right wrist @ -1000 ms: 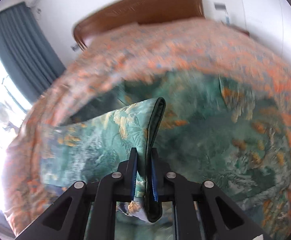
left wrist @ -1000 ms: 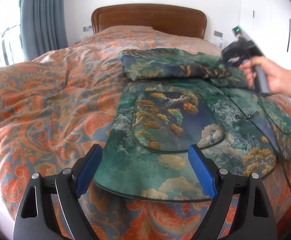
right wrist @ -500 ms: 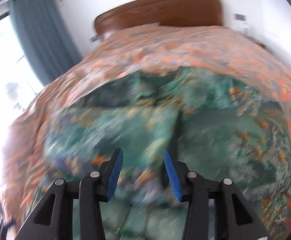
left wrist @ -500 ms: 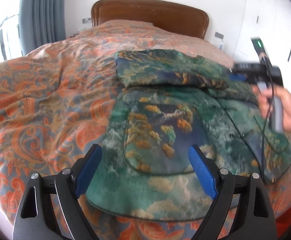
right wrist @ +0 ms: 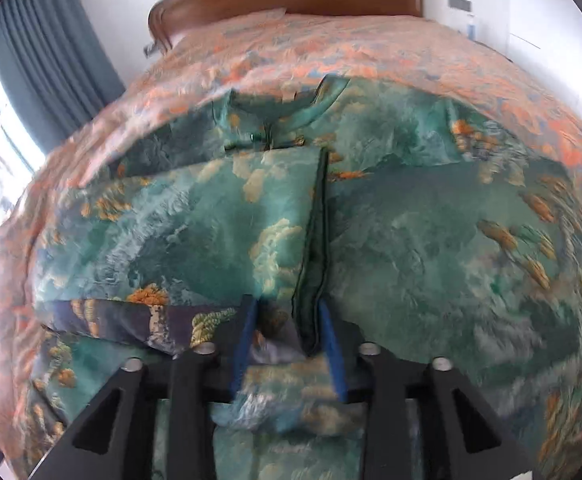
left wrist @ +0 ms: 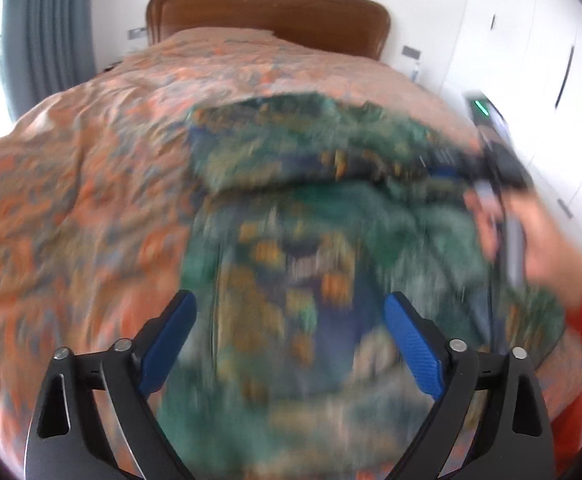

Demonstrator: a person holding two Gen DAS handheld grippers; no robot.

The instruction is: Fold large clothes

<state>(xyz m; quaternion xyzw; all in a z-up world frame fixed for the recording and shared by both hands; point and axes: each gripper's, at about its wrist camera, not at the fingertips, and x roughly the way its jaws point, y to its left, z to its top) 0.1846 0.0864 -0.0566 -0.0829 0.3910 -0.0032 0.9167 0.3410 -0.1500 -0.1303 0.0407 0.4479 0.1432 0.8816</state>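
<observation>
My right gripper (right wrist: 287,344) is opening, the sleeve edge (right wrist: 317,240) loose between its pads, laid across the jacket (right wrist: 431,240) on the bed (right wrist: 331,40). My left gripper (left wrist: 289,344) hangs wide, empty, opening further.

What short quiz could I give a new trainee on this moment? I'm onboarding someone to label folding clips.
1. True or false: the left gripper grips the green patterned jacket.
2. What lies between the right gripper pads: (a) the jacket's dark-edged fold, (b) the bedspread, (c) nothing?
3. What stands behind the bed: a wooden ______?

Key: 1 false, its jaws stand wide and are opening, with nothing between them. 2 a, though the jaws are opening. 3 headboard.
</observation>
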